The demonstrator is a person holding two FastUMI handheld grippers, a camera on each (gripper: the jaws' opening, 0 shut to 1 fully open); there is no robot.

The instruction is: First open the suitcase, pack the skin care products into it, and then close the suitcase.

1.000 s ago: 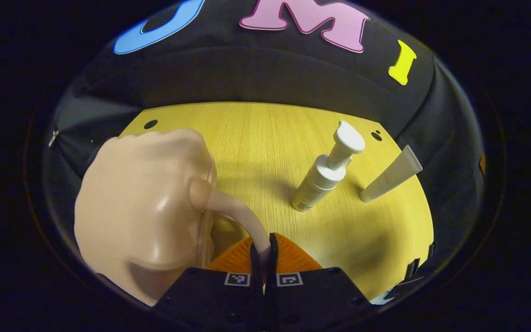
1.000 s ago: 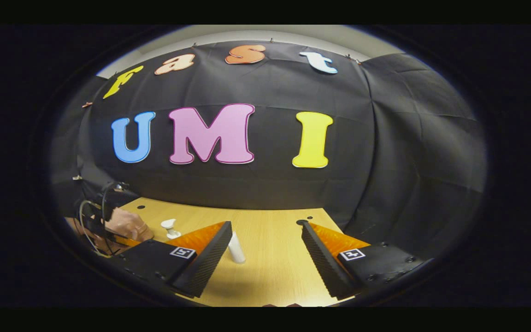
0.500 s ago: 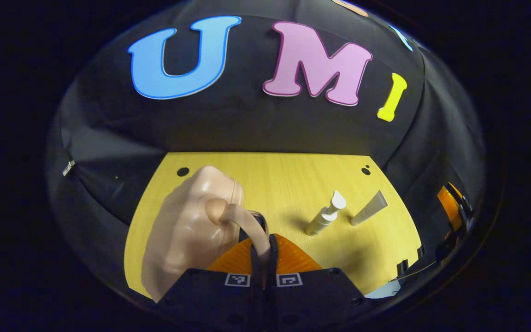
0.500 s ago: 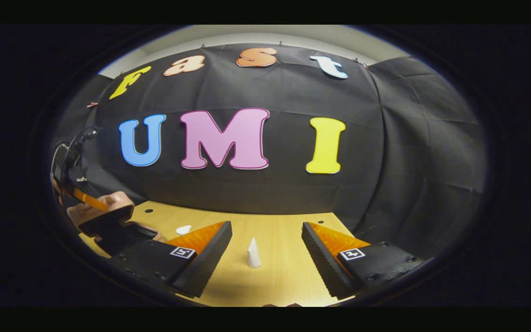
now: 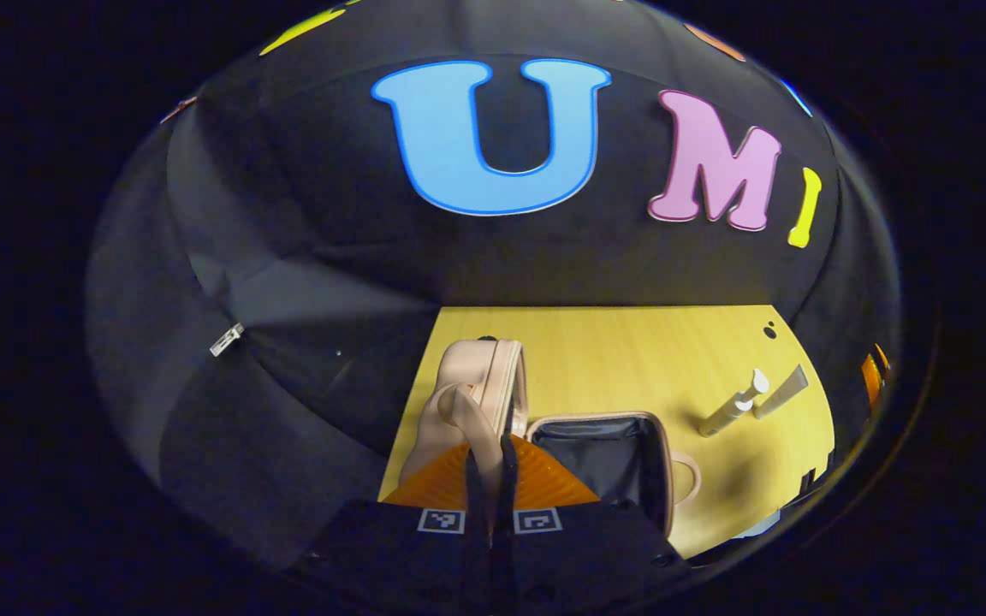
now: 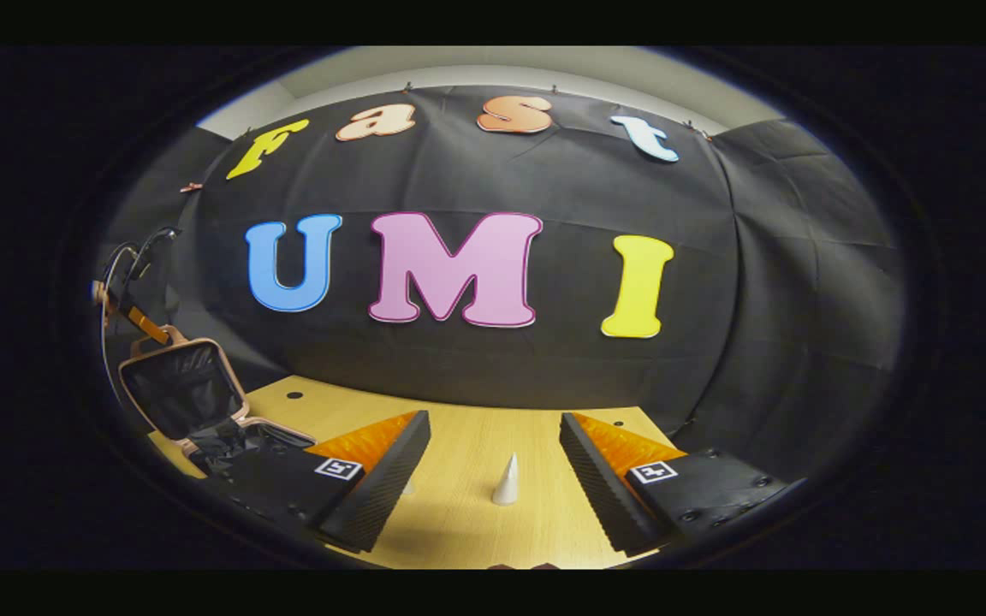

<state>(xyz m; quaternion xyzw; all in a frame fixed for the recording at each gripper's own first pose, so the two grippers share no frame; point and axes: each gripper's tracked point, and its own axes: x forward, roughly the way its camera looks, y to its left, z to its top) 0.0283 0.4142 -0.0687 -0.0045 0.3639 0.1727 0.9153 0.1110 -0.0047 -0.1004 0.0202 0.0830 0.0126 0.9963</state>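
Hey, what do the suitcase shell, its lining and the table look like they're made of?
Suitcase shell: likely smooth faux leather or plastic, pale peach, with a soft sheen on the raised lid. Lining: seems thin dark fabric, matte and slightly creased. Table: looks like light wood or wood-grain laminate, with fine straight grain lines.

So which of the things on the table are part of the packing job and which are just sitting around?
Part of the job:
- suitcase, lid raised by its handle in the left gripper
- pump bottle
- tube
- right gripper, open over the table

Just lying about:
- nothing I can make out
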